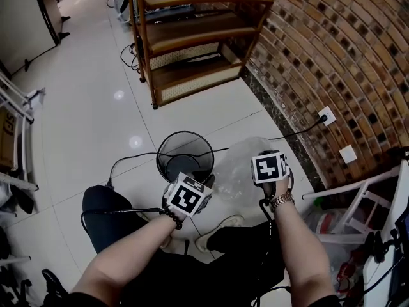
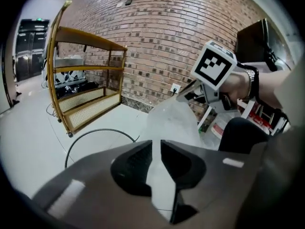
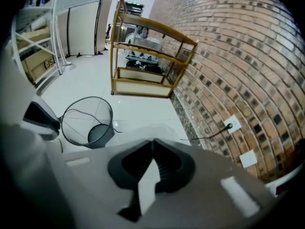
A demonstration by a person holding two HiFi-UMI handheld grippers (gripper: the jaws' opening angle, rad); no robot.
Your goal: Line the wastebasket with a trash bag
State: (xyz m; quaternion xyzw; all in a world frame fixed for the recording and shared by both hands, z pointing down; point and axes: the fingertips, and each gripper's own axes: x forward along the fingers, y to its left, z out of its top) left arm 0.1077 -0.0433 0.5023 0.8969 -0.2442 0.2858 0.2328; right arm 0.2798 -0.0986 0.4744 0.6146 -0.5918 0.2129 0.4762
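A black wire-mesh wastebasket (image 1: 185, 155) stands upright on the white floor just ahead of my knees; it also shows as wastebasket (image 3: 88, 118) and as a rim arc (image 2: 95, 132). A clear trash bag (image 1: 239, 165) hangs crumpled between the two grippers, to the right of the basket. My right gripper (image 3: 152, 147) is held up with its jaws shut on the bag's film; its marker cube (image 1: 268, 167) tops it. My left gripper (image 2: 156, 147) sits lower, by the basket's near rim, with a narrow gap between its jaws and bag film (image 2: 171, 123) running through that gap.
A wooden shelf unit (image 1: 192, 37) stands beyond the basket, against a brick wall (image 1: 332, 56). A cable runs from a wall socket (image 1: 326, 116) across the floor past the basket. A white frame (image 1: 358, 200) with clutter stands at the right, white racks (image 1: 16, 107) at the left.
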